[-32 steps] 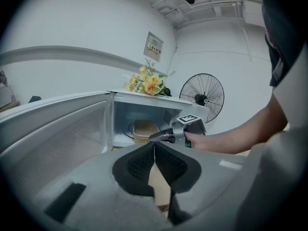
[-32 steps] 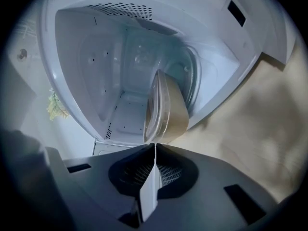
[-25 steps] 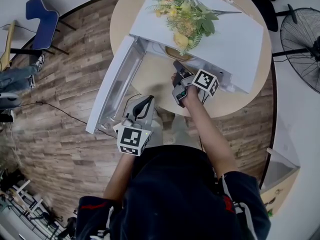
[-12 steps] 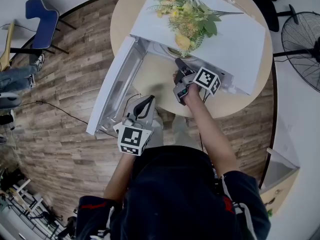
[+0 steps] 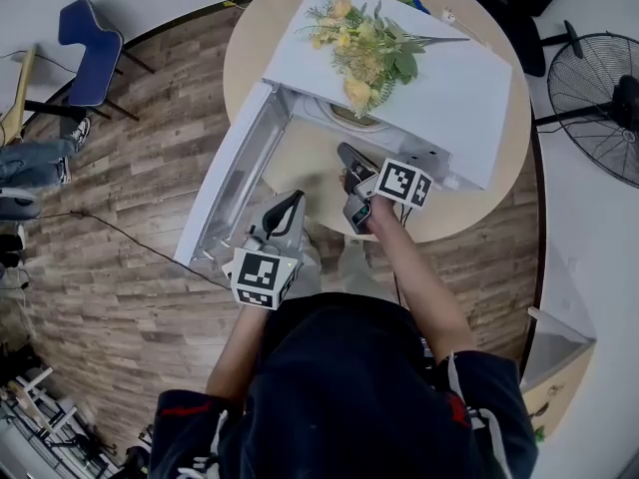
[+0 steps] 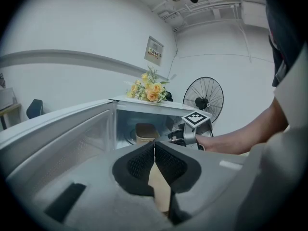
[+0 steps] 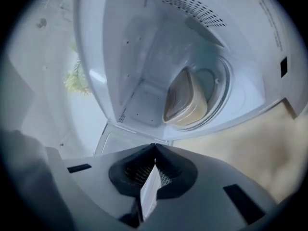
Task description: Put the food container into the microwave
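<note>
A beige lidded food container [image 7: 185,100] stands on the round turntable inside the white microwave [image 5: 439,78], and it shows small through the opening as a food container [image 6: 144,133] in the left gripper view. The microwave door [image 5: 235,178] hangs open to the left. My right gripper [image 5: 342,151] is shut and empty, just outside the opening and pointing at the cavity; its jaws [image 7: 154,158] meet with nothing between them. My left gripper [image 5: 297,198] is shut and empty too [image 6: 154,143], held lower, beside the door's near end.
The microwave sits on a round beige table [image 5: 300,163]. Yellow flowers [image 5: 364,43] lie on the microwave's top. A standing fan [image 5: 594,98] is at the right, and a blue chair [image 5: 85,43] is at the far left on the wood floor.
My right gripper has drawn back a little from the microwave opening toward my body. The left gripper has barely moved.
</note>
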The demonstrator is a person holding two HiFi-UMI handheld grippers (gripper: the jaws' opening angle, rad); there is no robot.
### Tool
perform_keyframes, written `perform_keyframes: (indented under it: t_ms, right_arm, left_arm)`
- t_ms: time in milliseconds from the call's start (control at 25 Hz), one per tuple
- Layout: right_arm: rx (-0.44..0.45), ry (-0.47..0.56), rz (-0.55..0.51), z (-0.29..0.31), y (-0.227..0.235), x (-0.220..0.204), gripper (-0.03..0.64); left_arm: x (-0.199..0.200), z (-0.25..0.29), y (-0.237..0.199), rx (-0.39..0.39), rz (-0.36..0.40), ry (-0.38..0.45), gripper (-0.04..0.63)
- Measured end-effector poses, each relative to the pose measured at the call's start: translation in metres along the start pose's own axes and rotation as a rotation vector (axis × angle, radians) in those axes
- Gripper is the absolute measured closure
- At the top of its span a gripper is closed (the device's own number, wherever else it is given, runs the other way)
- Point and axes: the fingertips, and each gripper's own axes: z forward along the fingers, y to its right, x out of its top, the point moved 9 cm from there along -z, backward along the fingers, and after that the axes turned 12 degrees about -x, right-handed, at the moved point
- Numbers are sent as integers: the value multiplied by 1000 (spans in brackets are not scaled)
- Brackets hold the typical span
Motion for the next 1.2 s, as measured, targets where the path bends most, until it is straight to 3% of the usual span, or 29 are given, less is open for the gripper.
perform_keyframes:
  t_ms: [240,560,1000,1200]
  right_arm:
    - [20,-31,-328,-28,-42,-8,606]
    - [69,60,-675,-72,-105,-3,606]
    - [152,219,-947,-124,-178,13,606]
    - [190,300,-935,-142,-191,21,606]
  left_arm:
    - [24,-11,-2,40,78,57,577]
    - [52,-28,2,81,121,128,577]
    - [95,-47,10,107,152,214,577]
    - [113,-55,17,121,197,249,577]
